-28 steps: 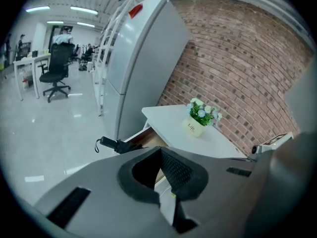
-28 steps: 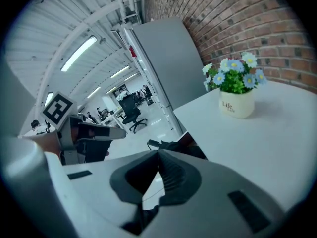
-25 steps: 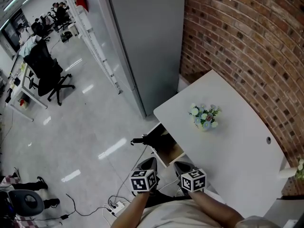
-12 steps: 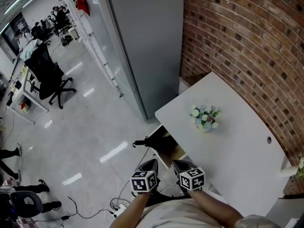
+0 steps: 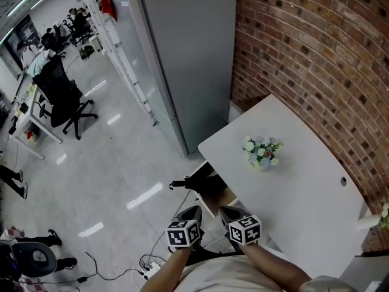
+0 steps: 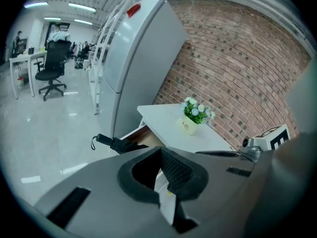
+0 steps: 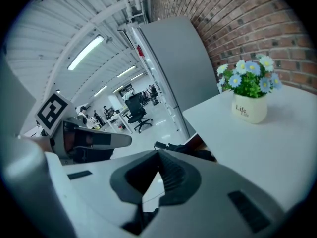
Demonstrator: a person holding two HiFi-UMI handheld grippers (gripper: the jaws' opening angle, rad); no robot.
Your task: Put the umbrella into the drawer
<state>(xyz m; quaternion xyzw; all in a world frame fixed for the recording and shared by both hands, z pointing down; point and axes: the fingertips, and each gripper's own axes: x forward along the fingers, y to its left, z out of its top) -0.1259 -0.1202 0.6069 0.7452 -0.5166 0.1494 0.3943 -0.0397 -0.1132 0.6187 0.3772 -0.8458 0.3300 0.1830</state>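
Stillness marks the last second: the left gripper (image 5: 192,209) and the right gripper (image 5: 227,210) hover side by side near the open wooden-bottomed drawer (image 5: 220,198) of the white table (image 5: 304,187), where they were a second ago, and the black folded umbrella (image 5: 196,181) has not shifted. Both pairs of jaws are clenched together on nothing, as each gripper view shows. The task therefore seems stalled short of its end. The umbrella lies across the drawer's end farthest from the grippers, but its handle sticks out past the drawer's edge over the floor. It is a compact model, its dark fabric loosely gathered, with a small strap loop hanging at the handle tip.
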